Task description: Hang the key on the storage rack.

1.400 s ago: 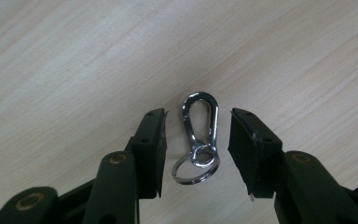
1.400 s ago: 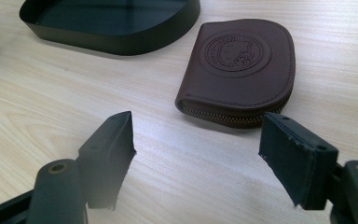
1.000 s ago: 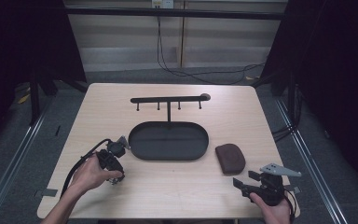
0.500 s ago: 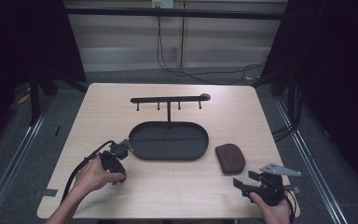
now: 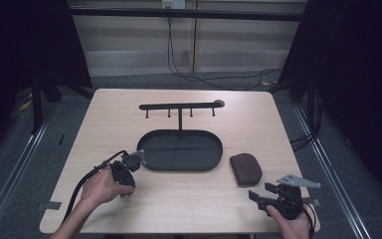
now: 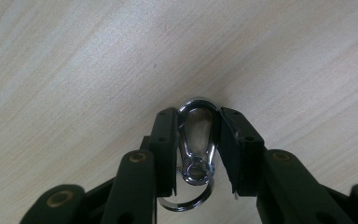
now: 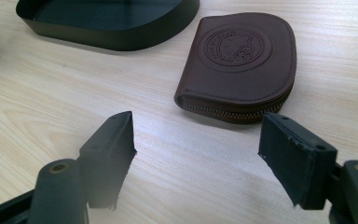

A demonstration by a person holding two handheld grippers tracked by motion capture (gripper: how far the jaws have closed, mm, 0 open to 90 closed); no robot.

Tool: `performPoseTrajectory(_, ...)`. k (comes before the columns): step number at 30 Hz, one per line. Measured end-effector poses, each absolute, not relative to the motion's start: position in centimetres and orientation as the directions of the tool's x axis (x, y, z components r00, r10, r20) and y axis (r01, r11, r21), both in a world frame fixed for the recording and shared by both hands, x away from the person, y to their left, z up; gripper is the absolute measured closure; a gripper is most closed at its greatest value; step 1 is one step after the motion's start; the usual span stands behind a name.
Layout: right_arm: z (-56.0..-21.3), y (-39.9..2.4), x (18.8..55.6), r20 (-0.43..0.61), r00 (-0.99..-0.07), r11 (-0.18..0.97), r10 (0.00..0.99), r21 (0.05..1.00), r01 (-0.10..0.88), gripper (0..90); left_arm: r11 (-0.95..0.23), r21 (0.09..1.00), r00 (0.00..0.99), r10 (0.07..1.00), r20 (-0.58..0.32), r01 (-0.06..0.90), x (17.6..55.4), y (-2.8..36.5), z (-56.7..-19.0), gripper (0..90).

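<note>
A silver carabiner clip [image 6: 196,140] with a key ring is pinched between the jaws of my left gripper [image 6: 196,148], held just over the bare wood. From above, the left gripper [image 5: 132,162] sits by the left end of the black oval tray [image 5: 151,167]. A brown leather zip pouch [image 5: 245,168] lies right of the tray. My right gripper [image 5: 263,195] stands open near the front right edge, a short way in front of the pouch [image 7: 242,65], with nothing between its fingers.
A black hook rack [image 5: 180,106] on a post rises from the back of the tray. The tray's rim [image 7: 121,42] lies to the upper left in the right gripper view. The table's front edge runs close under both hands. Cables lie on the floor behind.
My left gripper has shifted slightly right and forward toward the tray's left end over the last second. The right gripper and the pouch have stayed put.
</note>
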State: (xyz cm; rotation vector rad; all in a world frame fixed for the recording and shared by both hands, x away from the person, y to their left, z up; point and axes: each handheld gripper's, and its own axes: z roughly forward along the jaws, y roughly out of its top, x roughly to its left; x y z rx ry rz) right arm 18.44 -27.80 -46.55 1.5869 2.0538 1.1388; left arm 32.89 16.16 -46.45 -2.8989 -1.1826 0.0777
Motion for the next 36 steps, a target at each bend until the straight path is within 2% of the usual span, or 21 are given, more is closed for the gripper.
performPoseTrajectory(11,-46.6,-27.8,18.5,0.224,-0.337,0.069,0.914,0.736,0.674,26.9,-0.729,-0.038,0.722,0.683,-0.112,0.684,33.5,17.0,-46.4,68.3)
performPoseTrajectory(19,-46.6,-27.8,18.6,0.225,-0.336,0.067,0.914,0.735,0.674,27.0,-0.702,-0.029,0.691,0.707,-0.151,0.711,33.9,17.8,-45.8,68.3)
performPoseTrajectory(25,-46.6,-27.9,18.6,0.224,-0.33,0.062,0.917,0.737,0.673,27.2,-0.705,0.004,0.698,0.7,-0.15,0.709,34.2,18.5,-44.0,68.3)
performPoseTrajectory(36,-46.6,-27.9,18.6,0.224,-0.334,0.066,0.916,0.736,0.673,27.2,-0.7,0.0,0.695,0.708,-0.125,0.714,34.6,19.2,-42.3,68.3)
